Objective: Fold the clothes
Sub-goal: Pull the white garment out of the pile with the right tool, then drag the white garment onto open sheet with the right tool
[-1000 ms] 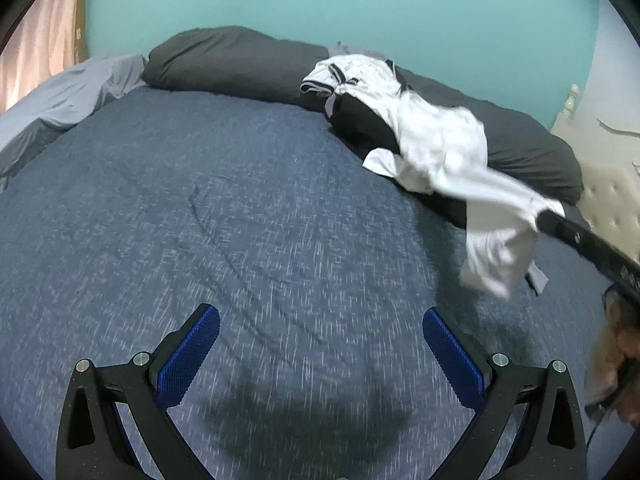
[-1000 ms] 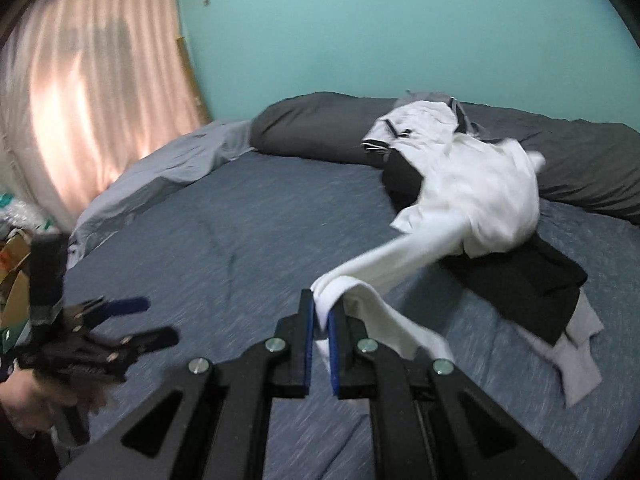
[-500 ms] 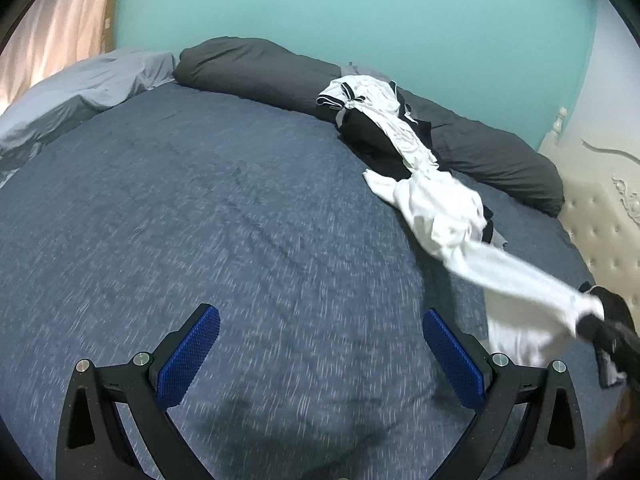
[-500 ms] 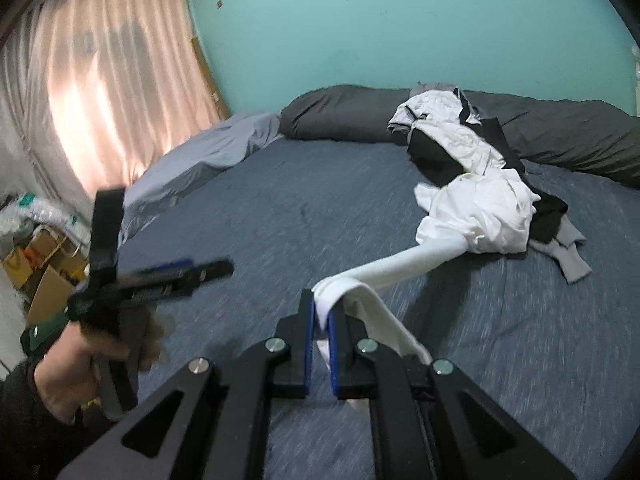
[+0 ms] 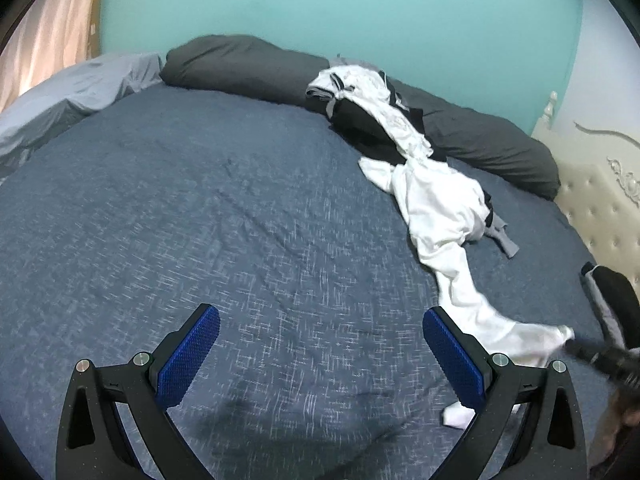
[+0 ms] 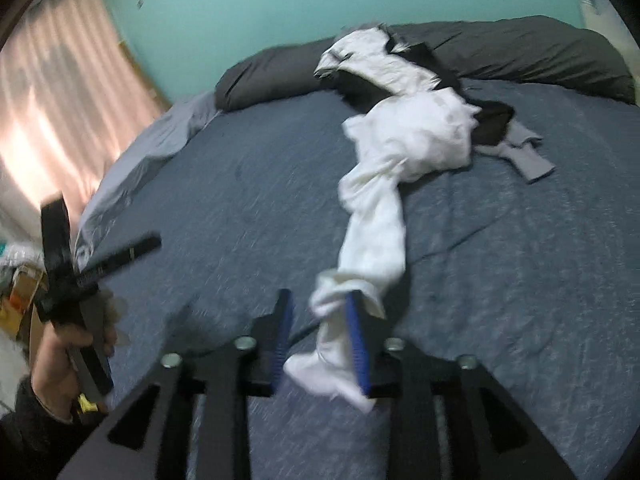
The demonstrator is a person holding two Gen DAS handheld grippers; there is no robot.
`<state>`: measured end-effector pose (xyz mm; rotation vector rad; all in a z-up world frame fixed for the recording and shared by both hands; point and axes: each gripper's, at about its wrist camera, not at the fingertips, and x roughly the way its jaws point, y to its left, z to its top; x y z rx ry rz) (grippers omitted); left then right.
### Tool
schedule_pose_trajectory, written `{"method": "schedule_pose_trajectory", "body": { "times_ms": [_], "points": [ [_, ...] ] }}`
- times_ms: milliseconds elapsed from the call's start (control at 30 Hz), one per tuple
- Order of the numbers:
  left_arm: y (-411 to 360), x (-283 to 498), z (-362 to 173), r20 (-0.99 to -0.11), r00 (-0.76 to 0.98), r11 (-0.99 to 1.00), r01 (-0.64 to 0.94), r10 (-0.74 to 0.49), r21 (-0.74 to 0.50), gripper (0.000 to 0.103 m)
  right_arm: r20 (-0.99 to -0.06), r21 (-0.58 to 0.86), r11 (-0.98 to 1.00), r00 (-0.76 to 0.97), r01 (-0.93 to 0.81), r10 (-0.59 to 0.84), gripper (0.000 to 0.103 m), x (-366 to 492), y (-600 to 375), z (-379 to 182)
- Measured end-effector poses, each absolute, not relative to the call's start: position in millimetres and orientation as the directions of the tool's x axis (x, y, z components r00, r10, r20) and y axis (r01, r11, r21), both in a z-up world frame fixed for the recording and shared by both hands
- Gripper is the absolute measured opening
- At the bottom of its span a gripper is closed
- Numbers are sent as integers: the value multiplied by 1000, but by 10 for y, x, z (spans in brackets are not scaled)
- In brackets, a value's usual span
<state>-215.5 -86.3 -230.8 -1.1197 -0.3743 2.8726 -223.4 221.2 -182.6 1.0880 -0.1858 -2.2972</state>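
A white garment (image 5: 436, 208) lies stretched across the blue bed (image 5: 180, 208), trailing from the clothes pile (image 5: 372, 120) toward the near edge. Its near end (image 6: 340, 344) hangs loose between the jaws of my right gripper (image 6: 320, 320), which are opening; the cloth drapes against the right finger (image 6: 358, 344) and the pads no longer pinch it. My left gripper (image 5: 320, 344) hovers open over bare sheet, left of the garment's end, with nothing between its fingers. In the right wrist view, a hand holds the left gripper (image 6: 80, 272) at the far left.
Black, white and grey garments (image 6: 400, 68) are heaped against a long dark grey bolster (image 5: 240, 64) at the back. A light grey pillow (image 5: 80, 88) lies at the left, a cream tufted headboard (image 5: 600, 200) at the right, and curtains (image 6: 60, 100) with clutter beyond the bed's left side.
The right gripper dragged the white garment out of the pile toward the near edge and lowered it onto the sheet; its jaws went from shut on the cloth to parted. The left gripper shifted sideways.
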Motion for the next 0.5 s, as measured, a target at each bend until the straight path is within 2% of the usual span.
{"method": "schedule_pose_trajectory", "body": {
  "times_ms": [67,133,200,500],
  "points": [
    [-840,-2234,-2411,-671,-730,-967,53,133,-250,103,-647,363,-829,-526,425,-552,36,-2353,2304,-1776],
    [-812,-2292,-2495,-677,-722,-966,51,140,-253,103,-657,331,-855,-553,400,-513,53,-2562,2332,-1771],
    [-771,-2358,-2586,-687,-711,-966,41,152,-256,103,-669,294,-877,-573,380,-473,61,-2765,2350,-1786],
    [-658,-2632,-2803,-704,-689,-965,21,175,-260,103,-705,200,-936,-621,289,-342,70,-3761,2308,-2030]
  ]
}}
